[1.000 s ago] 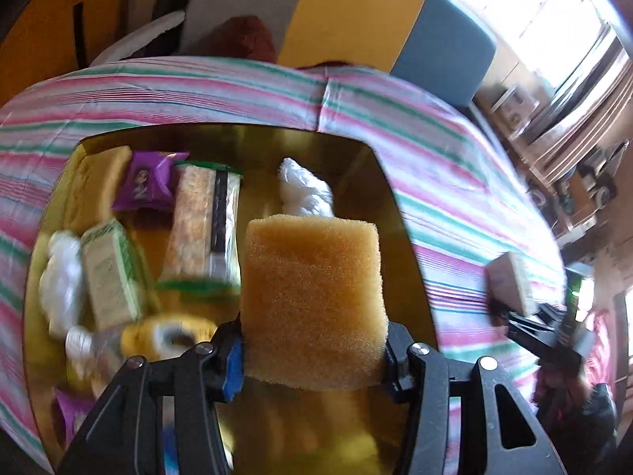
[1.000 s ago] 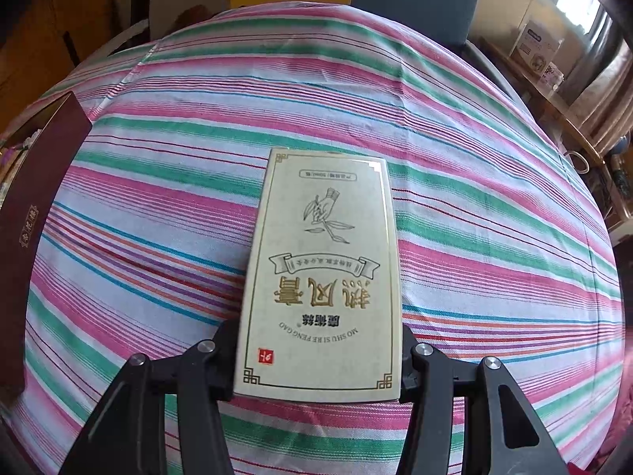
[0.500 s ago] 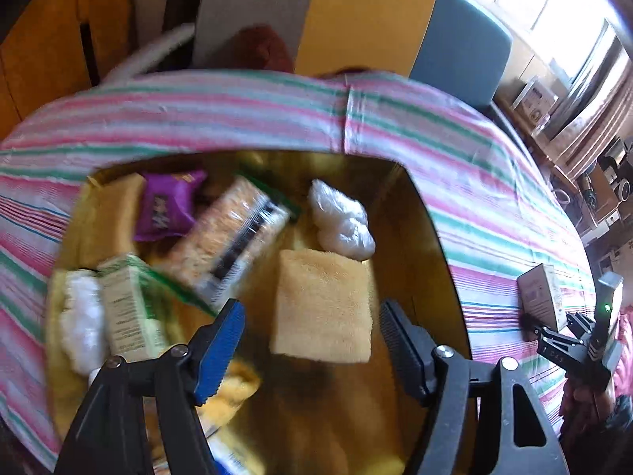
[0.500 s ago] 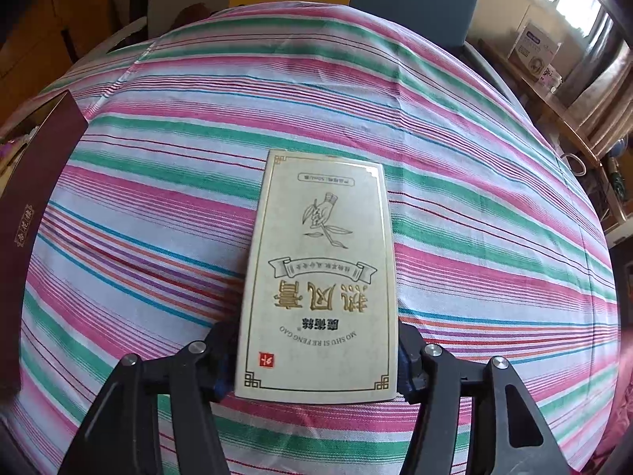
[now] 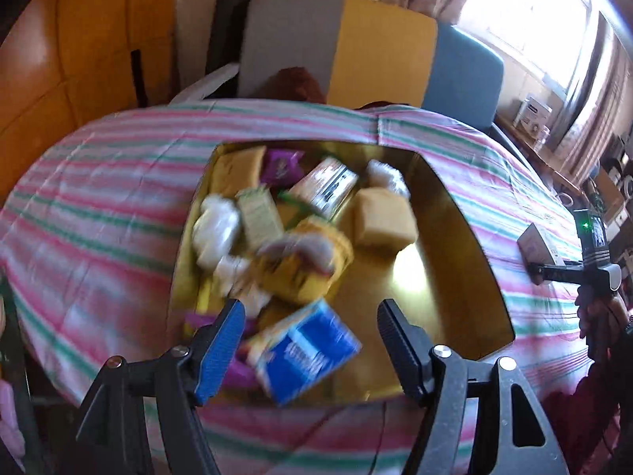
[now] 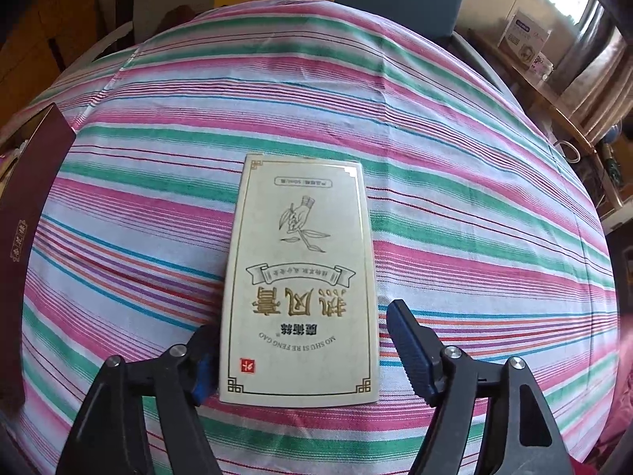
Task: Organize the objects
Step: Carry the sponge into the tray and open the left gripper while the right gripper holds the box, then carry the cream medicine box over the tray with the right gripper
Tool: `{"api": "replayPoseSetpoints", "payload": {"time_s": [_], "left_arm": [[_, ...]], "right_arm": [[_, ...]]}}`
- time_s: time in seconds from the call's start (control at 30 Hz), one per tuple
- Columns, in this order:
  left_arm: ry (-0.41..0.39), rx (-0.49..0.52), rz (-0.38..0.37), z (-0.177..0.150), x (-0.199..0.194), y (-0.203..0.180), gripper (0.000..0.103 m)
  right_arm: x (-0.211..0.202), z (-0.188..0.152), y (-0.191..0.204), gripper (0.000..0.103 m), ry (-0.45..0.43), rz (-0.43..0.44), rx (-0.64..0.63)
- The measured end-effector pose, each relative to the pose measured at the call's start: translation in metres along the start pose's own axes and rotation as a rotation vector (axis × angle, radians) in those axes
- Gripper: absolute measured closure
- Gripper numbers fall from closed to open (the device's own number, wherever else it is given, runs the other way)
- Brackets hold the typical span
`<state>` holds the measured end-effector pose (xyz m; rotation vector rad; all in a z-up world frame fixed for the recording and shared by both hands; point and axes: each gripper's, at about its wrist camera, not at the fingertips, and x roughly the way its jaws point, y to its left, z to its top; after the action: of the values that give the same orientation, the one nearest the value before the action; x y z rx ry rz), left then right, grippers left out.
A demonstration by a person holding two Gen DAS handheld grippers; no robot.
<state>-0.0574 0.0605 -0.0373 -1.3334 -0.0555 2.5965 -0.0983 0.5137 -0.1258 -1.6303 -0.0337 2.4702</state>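
My left gripper [image 5: 309, 308] hovers over the near end of a golden tray [image 5: 447, 277]. Its jaws are wide and closing, with nothing held between them. A yellow sponge [image 5: 383, 217] lies loose in the tray beside a white bag, snack packets and a blue box [image 5: 308, 352]. My right gripper [image 6: 300, 316] straddles a cream box with gold lettering [image 6: 300, 277] that lies flat on the striped cloth. Its jaws are opening, and the right pad stands clear of the box. The same cream box [image 5: 538, 243] shows at the far right of the left wrist view.
The striped tablecloth [image 6: 455, 182] covers the whole table. A dark red box lid [image 6: 23, 217] stands at the left edge in the right wrist view. A grey, yellow and blue chair [image 5: 356, 47] sits behind the table. A person's hand [image 5: 597, 316] holds the right gripper.
The left gripper let go of the yellow sponge, which now lies in the tray, and pulled back toward the near edge. The right gripper's jaws have spread away from the cream box.
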Motion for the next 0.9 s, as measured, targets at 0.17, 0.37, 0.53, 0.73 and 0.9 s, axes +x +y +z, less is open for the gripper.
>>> {"api": "replayPoseSetpoints", "payload": {"time_s": [0.17,0.37,0.53,0.73,0.9], "left_arm": [[0.008,-0.053,-0.005,-0.014,-0.007,0.016,0.033],[-0.016,-0.04,-0.009,-0.016,-0.016,0.011,0.033],[-0.005,-0.031,0.003,-0.02,-0.014,0.008,0.033],[-0.046,-0.005,0.063,-0.019,-0.024,0.004,0.033],[-0.098,0.004,0.104,-0.017,-0.037,0.005,0.033]], "right_arm": [[-0.002,0.001,0.004,0.019,-0.015,0.001,-0.023],[-0.01,0.003,0.002,0.019,-0.044,0.017,-0.004],[-0.014,0.007,-0.005,0.018,-0.073,0.039,0.046],[-0.012,0.008,0.0,0.051,-0.083,0.063,0.025],[-0.014,0.005,0.008,0.052,-0.089,0.051,-0.009]]}}
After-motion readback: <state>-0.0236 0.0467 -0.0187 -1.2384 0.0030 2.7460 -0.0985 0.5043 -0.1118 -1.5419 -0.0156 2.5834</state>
